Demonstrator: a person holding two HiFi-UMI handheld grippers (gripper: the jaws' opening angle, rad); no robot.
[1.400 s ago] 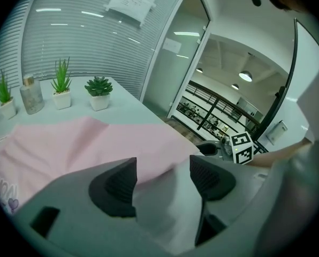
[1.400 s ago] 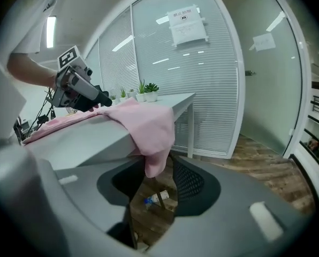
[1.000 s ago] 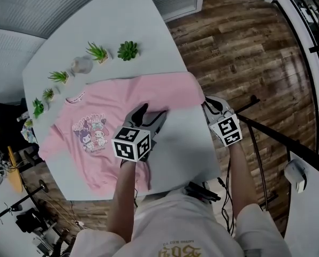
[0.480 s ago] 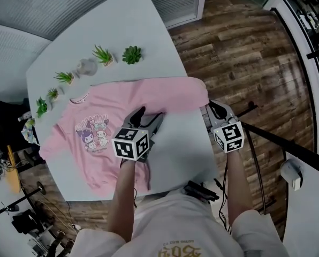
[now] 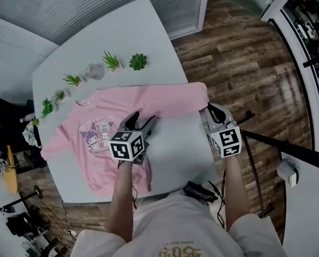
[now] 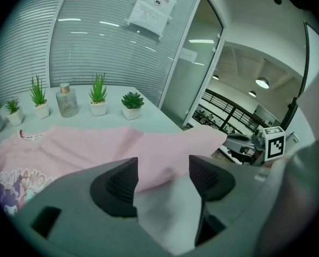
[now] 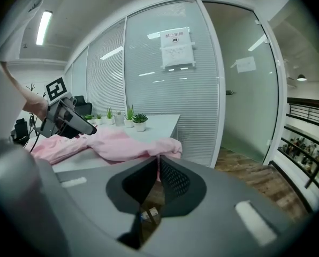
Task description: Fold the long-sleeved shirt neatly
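The long-sleeved shirt (image 5: 108, 108), pink, is spread front-up on the white table (image 5: 122, 31). A cartoon print (image 5: 95, 135) is shown on the chest, but its details cannot be made out. One sleeve (image 5: 173, 98) is stretched toward the table's right edge, where its end is pinched by the right gripper (image 5: 210, 107). In the right gripper view the jaws are seen almost together, with only a thin pink strip of fabric between them. The rest of the cuff is covered by the jaws, so how much cloth is caught cannot be told.

The left gripper (image 5: 141, 121) is held over the shirt's middle with its jaws spread wide. In the left gripper view pink cloth and bare table are seen through the gap, and nothing is pressed by the pads (image 6: 122, 183). Whether the tips touch the cloth cannot be judged.

Part of the hem is hidden under the left gripper's marker cube (image 5: 126, 145) and the forearm (image 5: 122, 197). The other sleeve (image 5: 48, 149) is laid toward the table's left edge, and its end is not clearly seen. A row of small potted plants (image 5: 137, 61) and a glass bottle (image 5: 94, 71) is set just beyond the shirt.
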